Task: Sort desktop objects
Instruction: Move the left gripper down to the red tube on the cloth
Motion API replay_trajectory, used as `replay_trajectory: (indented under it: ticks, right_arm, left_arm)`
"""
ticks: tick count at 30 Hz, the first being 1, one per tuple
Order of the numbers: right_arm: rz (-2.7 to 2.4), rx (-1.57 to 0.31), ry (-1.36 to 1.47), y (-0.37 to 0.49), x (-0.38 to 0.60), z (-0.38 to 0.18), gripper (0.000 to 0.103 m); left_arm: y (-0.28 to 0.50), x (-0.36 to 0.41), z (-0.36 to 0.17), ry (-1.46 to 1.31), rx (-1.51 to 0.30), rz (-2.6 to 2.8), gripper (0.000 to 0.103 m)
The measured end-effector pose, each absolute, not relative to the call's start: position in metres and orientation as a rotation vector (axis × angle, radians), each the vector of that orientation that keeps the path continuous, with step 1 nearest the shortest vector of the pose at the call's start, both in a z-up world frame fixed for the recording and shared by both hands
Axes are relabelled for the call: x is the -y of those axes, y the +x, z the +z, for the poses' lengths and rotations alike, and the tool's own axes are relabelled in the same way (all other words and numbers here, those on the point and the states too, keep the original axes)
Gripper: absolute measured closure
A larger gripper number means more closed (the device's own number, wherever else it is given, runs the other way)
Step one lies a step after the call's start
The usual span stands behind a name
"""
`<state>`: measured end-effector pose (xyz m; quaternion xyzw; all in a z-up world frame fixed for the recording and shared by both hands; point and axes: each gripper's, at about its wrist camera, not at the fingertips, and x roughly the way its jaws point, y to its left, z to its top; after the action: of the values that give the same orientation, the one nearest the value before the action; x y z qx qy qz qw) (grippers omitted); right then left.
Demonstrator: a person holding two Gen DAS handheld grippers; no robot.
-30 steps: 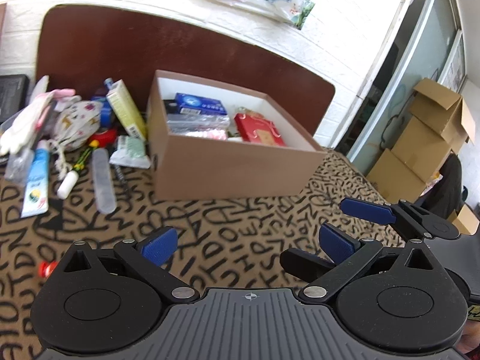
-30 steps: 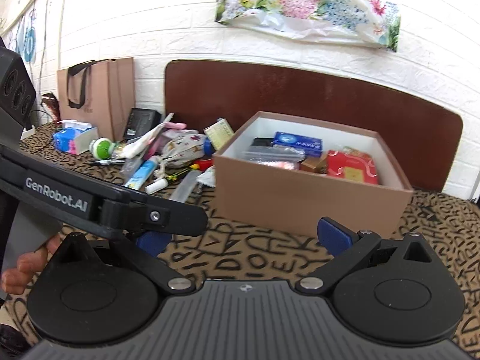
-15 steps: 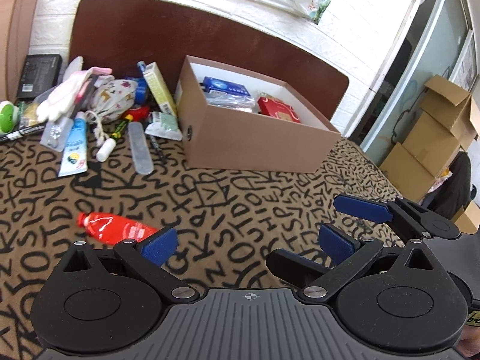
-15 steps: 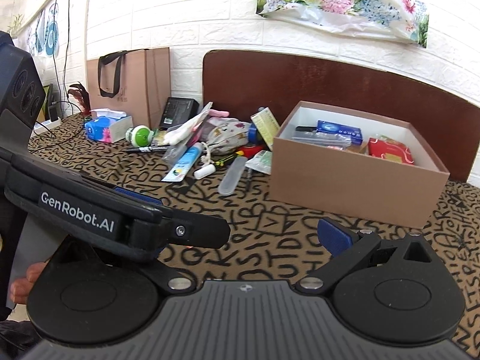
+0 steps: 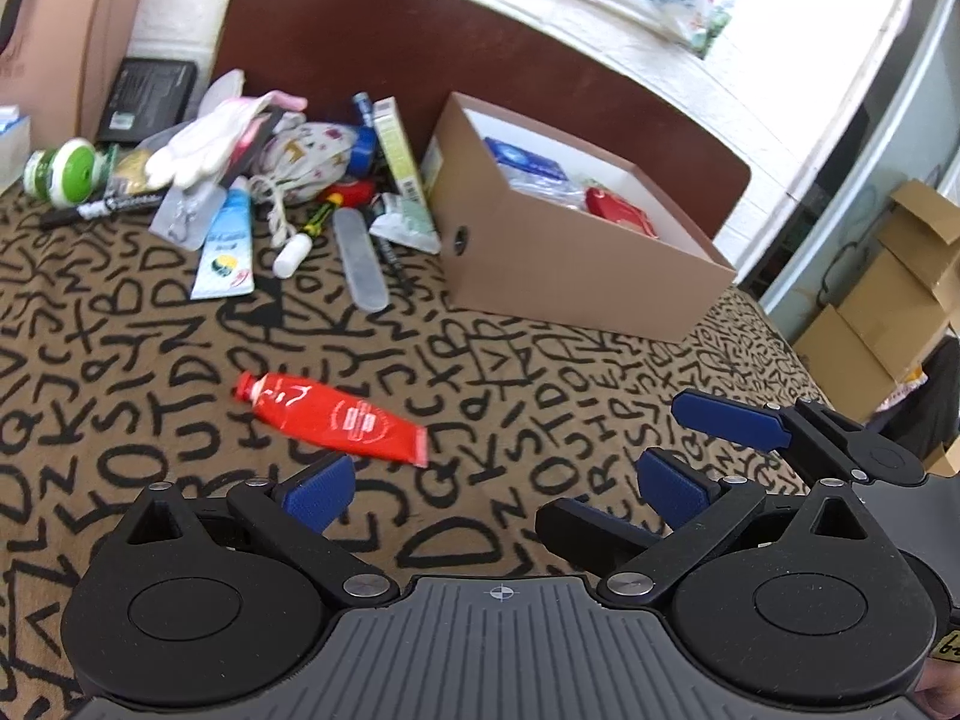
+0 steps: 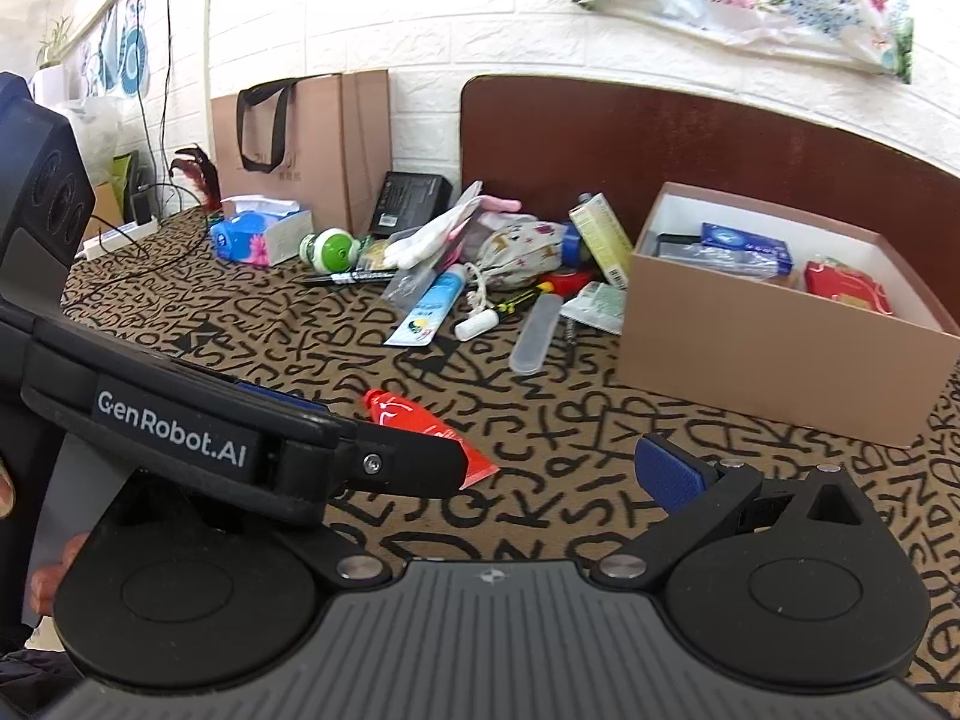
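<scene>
Both grippers pulled back; red tube now seen lower centre. Left gripper and right gripper jaws apart, empty. Tube pickup judged next, then cardboard box.

- Red squeezable tube with a red cap: lies flat, alone, mid-tablecloth near the front edge.
- Open brown cardboard box: upright at the back edge, partly filled.
- Pile of small mixed items: beside the box's left wall.
</scene>
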<state>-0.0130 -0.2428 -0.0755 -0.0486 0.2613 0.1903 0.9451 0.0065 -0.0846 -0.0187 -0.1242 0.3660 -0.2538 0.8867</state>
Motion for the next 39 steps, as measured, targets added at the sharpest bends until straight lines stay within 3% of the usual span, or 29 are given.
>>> replay_trajectory:
  ticks: [19,39]
  right_arm:
    - [0.471,-0.614,-0.092,0.025,0.223,-0.103,0.001]
    - [0.596,-0.675,-0.128,0.073,0.201,-0.139,0.001]
  left_arm:
    - [0.044,0.055,-0.054,-0.358,-0.875,-0.387,0.000]
    - [0.081,0.040,-0.072,-0.461,-0.882,-0.306,0.000]
